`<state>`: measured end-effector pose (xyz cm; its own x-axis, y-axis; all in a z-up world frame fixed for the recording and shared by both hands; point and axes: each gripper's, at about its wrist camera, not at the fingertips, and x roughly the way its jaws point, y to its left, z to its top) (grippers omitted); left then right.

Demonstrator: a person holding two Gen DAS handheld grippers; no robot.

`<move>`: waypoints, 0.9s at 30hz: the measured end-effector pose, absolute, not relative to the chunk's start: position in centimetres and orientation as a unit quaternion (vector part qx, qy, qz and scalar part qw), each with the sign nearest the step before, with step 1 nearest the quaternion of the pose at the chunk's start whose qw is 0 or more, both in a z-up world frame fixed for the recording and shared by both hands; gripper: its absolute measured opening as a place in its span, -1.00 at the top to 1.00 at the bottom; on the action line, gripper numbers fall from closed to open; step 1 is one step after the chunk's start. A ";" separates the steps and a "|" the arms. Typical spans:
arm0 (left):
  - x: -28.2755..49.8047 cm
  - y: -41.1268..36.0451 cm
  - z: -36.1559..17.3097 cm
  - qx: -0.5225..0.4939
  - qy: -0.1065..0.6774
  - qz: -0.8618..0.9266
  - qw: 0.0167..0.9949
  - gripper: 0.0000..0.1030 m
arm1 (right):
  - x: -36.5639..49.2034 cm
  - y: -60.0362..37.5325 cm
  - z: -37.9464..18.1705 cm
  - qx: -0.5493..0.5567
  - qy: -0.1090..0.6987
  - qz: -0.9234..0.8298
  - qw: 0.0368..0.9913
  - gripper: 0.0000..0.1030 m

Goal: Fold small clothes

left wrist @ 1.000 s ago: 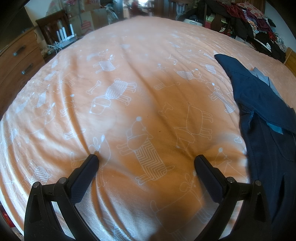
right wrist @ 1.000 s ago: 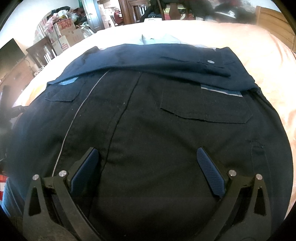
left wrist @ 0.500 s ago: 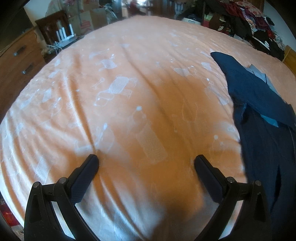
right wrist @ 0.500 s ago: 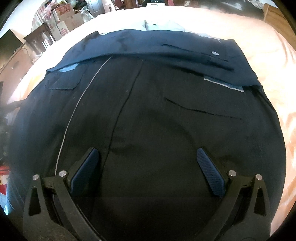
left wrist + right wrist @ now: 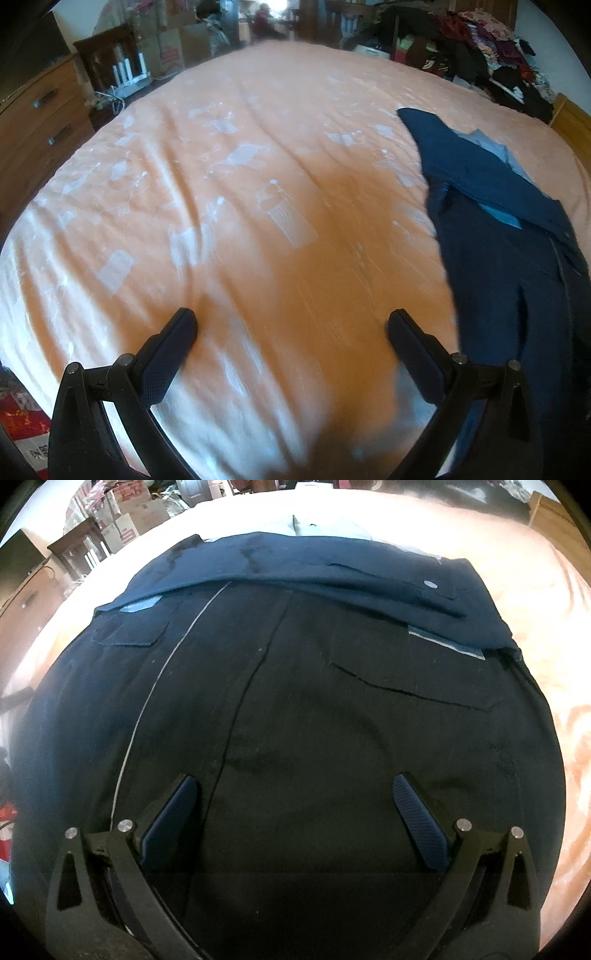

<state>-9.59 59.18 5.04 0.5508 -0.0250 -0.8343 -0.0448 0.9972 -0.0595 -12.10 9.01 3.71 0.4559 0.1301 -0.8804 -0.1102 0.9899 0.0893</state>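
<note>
- Left gripper [image 5: 291,325]: black two-finger tool, jaws spread wide, nothing between them; poised over bare orange bedspread with white dog print [image 5: 229,192], picture blurred here.
- Right gripper [image 5: 295,794]: same black build, blue textured pads [image 5: 421,823], jaws spread wide, empty; poised over the middle of the garment. Contact with cloth: cannot tell.
- Dark navy trousers with flap pockets [image 5: 314,709]: spread flat on the bedspread, waist end away from the right camera, upper band folded down over itself; silver snap button [image 5: 430,585] on the fold, pale lining showing at its edges.
- From the left wrist view, same trousers [image 5: 517,266] lying to the right of the left gripper, just beside its right finger.
- Wooden chest of drawers [image 5: 40,122] at far left; heap of mixed clothes [image 5: 491,55] beyond the bed's far right corner.
</note>
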 end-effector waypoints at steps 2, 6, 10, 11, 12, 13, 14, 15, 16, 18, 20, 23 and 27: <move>-10.6 58.9 5.2 -0.040 0.471 -0.001 0.881 -1.00 | -12.3 9.2 3.7 0.003 0.514 0.070 0.855 -1.00; -12.2 58.5 6.0 -0.058 0.468 -0.019 0.882 -0.99 | -12.8 9.3 4.6 0.004 0.510 0.082 0.856 -1.00; -13.6 57.5 7.9 -0.067 0.456 -0.068 0.885 -0.99 | -14.9 8.4 6.6 0.026 0.494 0.109 0.862 -0.95; -14.0 57.1 8.4 -0.065 0.454 -0.083 0.885 -0.99 | -15.6 8.0 7.3 0.032 0.489 0.114 0.864 -0.95; -14.4 56.8 8.8 -0.067 0.455 -0.106 0.882 -0.99 | -16.8 7.3 8.2 0.037 0.481 0.120 0.867 -0.95; -14.6 56.5 9.1 -0.073 0.457 -0.129 0.877 -0.99 | -17.8 6.8 8.9 0.039 0.477 0.123 0.870 -0.96; -15.0 56.2 9.4 -0.075 0.460 -0.153 0.872 -0.99 | -18.8 6.1 9.5 0.036 0.474 0.123 0.871 -0.96; -15.3 55.9 9.5 -0.073 0.462 -0.167 0.868 -0.99 | -19.9 5.2 10.0 0.031 0.474 0.119 0.872 -0.96; -15.8 55.5 9.5 -0.070 0.466 -0.180 0.864 -0.99 | -20.8 4.3 10.2 0.026 0.475 0.114 0.872 -0.96; -16.7 54.9 9.2 -0.065 0.477 -0.203 0.852 -0.99 | -22.8 2.4 10.2 0.015 0.486 0.102 0.868 -0.96; -17.5 54.3 8.7 -0.058 0.487 -0.218 0.844 -0.99 | -24.4 0.4 9.7 0.011 0.504 0.090 0.859 -0.95; -18.4 53.3 7.7 -0.045 0.503 -0.235 0.831 -0.98 | -26.2 -2.3 8.1 0.016 0.534 0.068 0.842 -0.94; -18.9 52.5 6.7 -0.030 0.518 -0.246 0.819 -0.97 | -27.9 -4.9 5.7 0.043 0.569 0.050 0.820 -0.93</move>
<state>-18.92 52.46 6.70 0.3430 -0.4343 -0.8329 0.3718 0.8770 -0.3043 -27.92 -4.90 5.73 0.3469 0.1308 -0.9287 -0.0332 0.9913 0.1272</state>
